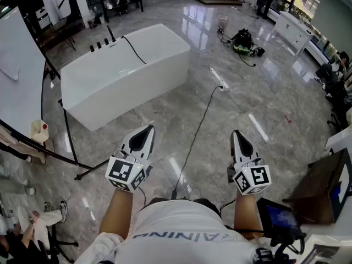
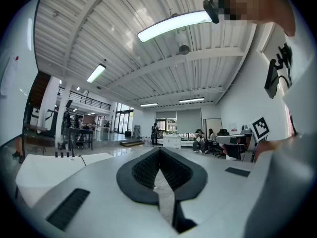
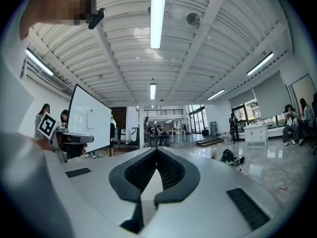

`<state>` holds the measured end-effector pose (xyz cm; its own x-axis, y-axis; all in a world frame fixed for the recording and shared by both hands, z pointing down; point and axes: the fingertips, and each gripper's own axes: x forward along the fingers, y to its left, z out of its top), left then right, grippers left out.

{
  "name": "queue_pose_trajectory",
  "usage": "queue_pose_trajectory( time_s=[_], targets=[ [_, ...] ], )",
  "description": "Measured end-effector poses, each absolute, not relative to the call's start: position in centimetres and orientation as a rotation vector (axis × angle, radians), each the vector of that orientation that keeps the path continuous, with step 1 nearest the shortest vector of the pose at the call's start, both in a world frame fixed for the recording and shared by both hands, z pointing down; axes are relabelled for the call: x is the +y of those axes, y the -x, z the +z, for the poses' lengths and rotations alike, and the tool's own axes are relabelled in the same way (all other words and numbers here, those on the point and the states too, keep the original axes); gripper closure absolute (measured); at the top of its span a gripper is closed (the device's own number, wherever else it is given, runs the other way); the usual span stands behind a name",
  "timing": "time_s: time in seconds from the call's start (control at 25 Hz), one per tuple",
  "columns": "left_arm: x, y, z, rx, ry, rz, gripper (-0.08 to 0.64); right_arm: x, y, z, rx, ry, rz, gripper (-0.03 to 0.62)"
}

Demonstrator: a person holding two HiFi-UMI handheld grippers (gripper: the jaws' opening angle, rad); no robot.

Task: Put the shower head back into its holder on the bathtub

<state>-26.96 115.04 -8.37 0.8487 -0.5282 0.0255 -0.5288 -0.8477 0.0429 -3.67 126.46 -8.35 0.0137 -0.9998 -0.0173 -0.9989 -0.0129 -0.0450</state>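
The white bathtub stands on the marble floor ahead and to the left, a few steps away. Several black fittings rise from its far-left rim, and a thin black hose lies across its top. The shower head itself I cannot make out. My left gripper and right gripper are held level in front of me, both shut and empty. In the left gripper view the tub shows low at the left past the closed left gripper. The right gripper faces open floor.
A whiteboard on a black stand is close at the left of the tub. A black cable runs across the floor between my grippers. A black bag lies farther off. A desk with a screen is at my right.
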Motion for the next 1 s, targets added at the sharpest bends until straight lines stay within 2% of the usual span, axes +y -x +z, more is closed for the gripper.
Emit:
queue_pose_trajectory(
  time_s=[1.0],
  targets=[
    [116.8, 21.6, -8.0, -0.92, -2.95, 0.07, 0.541, 125.7, -2.4, -7.1, 2.194, 2.105, -0.104, 0.581]
  ],
)
